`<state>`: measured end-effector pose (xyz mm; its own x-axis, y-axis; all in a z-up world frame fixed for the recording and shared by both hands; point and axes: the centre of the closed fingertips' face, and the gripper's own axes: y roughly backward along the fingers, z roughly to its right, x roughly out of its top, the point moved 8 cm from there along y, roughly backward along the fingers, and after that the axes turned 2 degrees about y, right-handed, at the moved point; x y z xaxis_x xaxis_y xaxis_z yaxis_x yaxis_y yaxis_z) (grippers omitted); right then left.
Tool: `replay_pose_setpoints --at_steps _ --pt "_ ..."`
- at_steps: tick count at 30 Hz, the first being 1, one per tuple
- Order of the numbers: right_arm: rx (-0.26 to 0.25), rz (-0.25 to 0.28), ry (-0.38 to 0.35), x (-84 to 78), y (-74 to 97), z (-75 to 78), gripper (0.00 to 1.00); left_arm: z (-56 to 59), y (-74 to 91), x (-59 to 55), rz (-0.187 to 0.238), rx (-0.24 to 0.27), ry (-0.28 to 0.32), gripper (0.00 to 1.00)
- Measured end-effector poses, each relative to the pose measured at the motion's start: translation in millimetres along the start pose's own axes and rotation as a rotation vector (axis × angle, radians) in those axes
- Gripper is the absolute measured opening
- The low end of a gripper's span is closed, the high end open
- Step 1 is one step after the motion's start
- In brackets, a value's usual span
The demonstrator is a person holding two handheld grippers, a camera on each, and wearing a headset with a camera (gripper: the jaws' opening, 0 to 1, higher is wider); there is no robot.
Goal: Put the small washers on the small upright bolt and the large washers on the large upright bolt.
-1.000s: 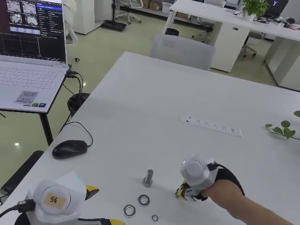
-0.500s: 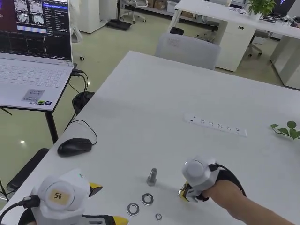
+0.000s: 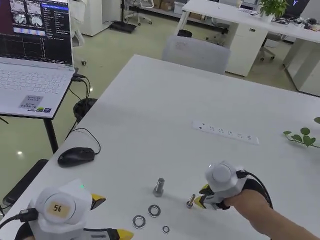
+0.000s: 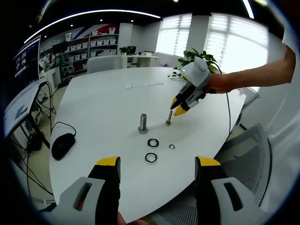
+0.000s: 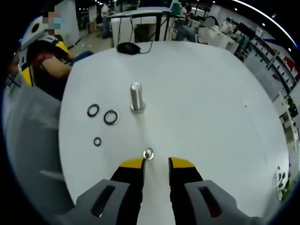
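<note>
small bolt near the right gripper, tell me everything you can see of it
The small bolt is a short silvery metal stud, standing upright on the white table, wider at its base, no washer on it. In the head view it stands right of the large bolt, just ahead of the yellow tips of the right gripper; the jaws are apart, not clamped on it. Contact is unclear.

1. Looks along the right gripper (image 5: 156, 165): yellow-tipped jaws parted, nothing between them.
2. Meets a small bolt (image 5: 148, 153), upright, just ahead of the tips.
3. Farther on, finds a large bolt (image 5: 136, 97) upright on the white table (image 5: 211, 93).
4. Left of it in this view, shows a large washer (image 5: 111, 117), a second large washer (image 5: 93, 110) and a small washer (image 5: 97, 141), all lying flat.
</note>
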<state>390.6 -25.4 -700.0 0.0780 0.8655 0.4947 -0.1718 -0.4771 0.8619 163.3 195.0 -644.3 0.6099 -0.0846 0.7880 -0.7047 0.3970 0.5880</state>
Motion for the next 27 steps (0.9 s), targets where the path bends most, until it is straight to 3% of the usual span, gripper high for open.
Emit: replay_pose_setpoints --at_steps 5,10,16,27 --pt "-0.013 0.068 -0.069 -3.3 12.1 -0.3 0.23 1.7 -0.9 0.4 -0.001 -0.005 -0.007 0.64" --pt "-0.032 0.118 -0.09 -8.1 22.9 -7.8 0.23 3.6 -0.7 0.7 0.0 -0.009 -0.01 0.64" --pt "-0.023 0.136 -0.112 -15.3 23.9 -25.3 0.23 4.5 0.2 -0.1 -0.001 -0.011 -0.009 0.64" --pt "0.045 0.119 -0.126 -26.0 8.0 -63.3 0.23 6.2 1.5 -2.3 -0.004 -0.013 -0.009 0.64"
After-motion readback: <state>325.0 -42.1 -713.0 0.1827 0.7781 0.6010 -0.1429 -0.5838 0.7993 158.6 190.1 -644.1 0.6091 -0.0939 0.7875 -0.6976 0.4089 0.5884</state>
